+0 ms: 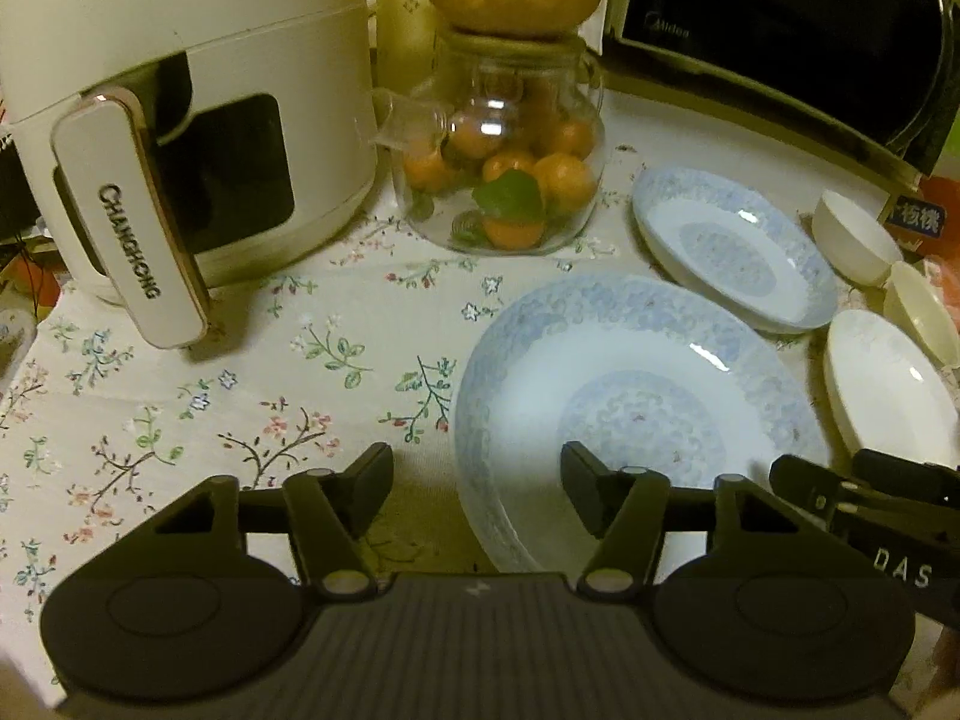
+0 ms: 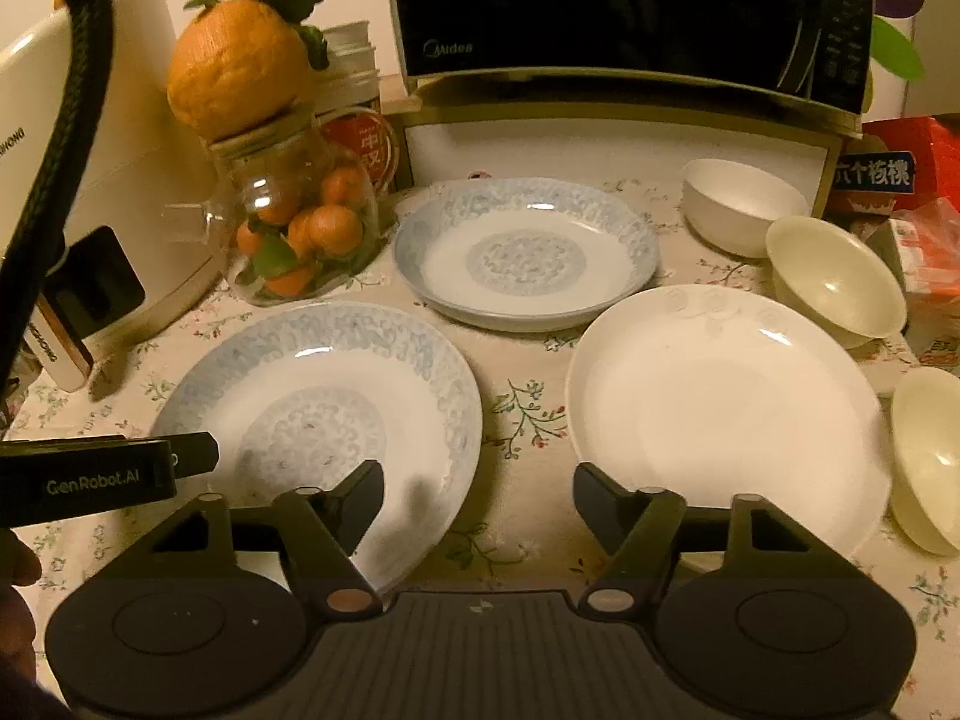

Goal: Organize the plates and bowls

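A home kitchen corner. A microwave (image 2: 624, 18) and white air fryer (image 1: 180, 108) stand on a desk under a floral tablecloth (image 1: 210, 396). Beside them sits a glass jar of small oranges (image 1: 504, 180).

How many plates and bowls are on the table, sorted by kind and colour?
Blue-patterned plates: 2 (near, far)
Plain white plate: 1
White bowl: 1
Cream bowls: 2 (one, another)
Total: 6

Blue-patterned plates (image 2: 318, 396), plain white plate (image 2: 726, 402), floral tablecloth (image 1: 240, 396), black tools (image 1: 477, 492).
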`<action>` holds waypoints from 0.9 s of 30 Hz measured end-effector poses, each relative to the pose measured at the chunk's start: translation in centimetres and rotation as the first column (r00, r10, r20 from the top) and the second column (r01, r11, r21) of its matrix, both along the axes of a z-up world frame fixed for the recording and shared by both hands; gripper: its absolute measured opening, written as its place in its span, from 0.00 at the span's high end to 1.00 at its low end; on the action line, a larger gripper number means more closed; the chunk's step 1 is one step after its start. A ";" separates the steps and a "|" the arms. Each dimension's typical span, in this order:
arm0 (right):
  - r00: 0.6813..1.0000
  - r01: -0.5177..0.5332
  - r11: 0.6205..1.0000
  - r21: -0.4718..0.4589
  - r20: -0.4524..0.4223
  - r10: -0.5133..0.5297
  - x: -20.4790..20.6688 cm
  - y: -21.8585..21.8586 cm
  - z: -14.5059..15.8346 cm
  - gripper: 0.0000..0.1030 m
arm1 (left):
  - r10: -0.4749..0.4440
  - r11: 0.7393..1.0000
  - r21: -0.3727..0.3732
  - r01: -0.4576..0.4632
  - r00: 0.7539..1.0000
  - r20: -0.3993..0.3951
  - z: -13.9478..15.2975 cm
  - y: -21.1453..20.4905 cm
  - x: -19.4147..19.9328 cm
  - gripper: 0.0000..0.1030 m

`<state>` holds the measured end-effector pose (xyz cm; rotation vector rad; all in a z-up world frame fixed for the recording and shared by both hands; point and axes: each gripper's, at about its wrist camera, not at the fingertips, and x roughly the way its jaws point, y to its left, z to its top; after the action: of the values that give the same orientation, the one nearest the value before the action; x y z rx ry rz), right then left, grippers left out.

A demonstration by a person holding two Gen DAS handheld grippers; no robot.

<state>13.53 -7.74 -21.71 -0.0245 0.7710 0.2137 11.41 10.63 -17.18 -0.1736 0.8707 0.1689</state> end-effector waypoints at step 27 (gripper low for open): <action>1.000 0.002 0.990 0.140 -0.011 0.000 1.7 0.4 -1.3 0.83 | -0.016 0.999 -0.031 0.018 0.996 0.090 -1.1 -0.1 0.7 0.72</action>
<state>15.28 -7.30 -22.99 0.1099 0.7652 0.2668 12.14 10.56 -18.31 -0.2019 0.7857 0.1304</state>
